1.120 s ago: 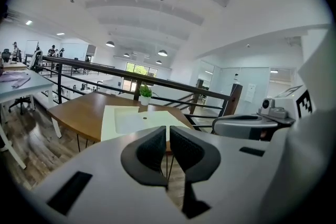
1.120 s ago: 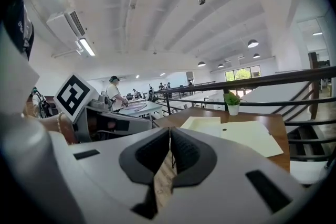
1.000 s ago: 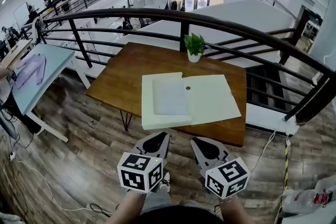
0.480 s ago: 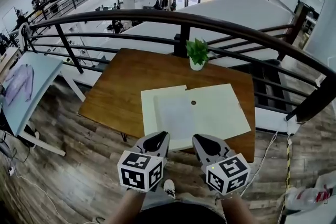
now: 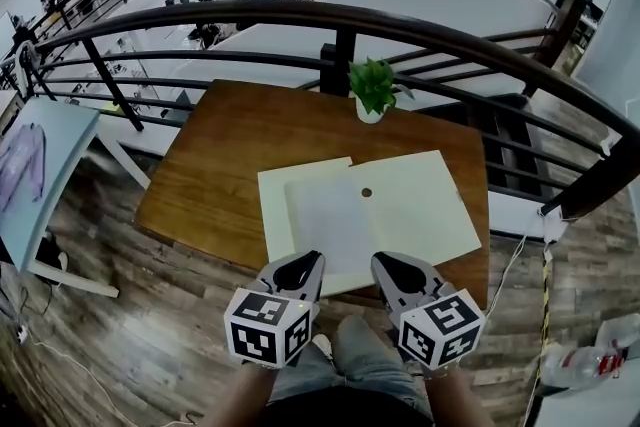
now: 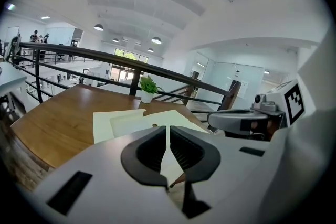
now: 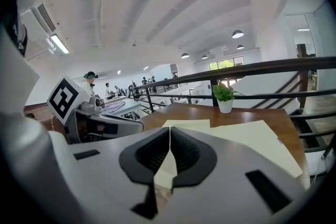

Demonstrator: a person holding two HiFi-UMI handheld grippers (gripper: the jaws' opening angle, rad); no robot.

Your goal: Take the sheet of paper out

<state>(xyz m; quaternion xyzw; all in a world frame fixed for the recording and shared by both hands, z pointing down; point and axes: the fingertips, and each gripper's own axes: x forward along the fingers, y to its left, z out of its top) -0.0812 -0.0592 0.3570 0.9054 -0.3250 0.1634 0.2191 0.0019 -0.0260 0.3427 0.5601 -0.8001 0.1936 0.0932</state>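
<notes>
The wooden table [image 5: 230, 165] by the black railing [image 5: 450, 40] sat closer under me than a second before (I had stepped up to it), its near edge now level with my gripper tips. The sheet of paper [image 5: 328, 220] lay on the open cream folder [image 5: 420, 205] by that near edge, just ahead of my left gripper [image 5: 297, 267] and left of my right gripper [image 5: 399, 269]. Both grippers had their jaws pressed together on nothing.

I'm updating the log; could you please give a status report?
Left gripper and right gripper shut, empty, at the near edge of the table. Sheet of paper flat on the open folder. Nothing in the way; potted plant far back.
</notes>
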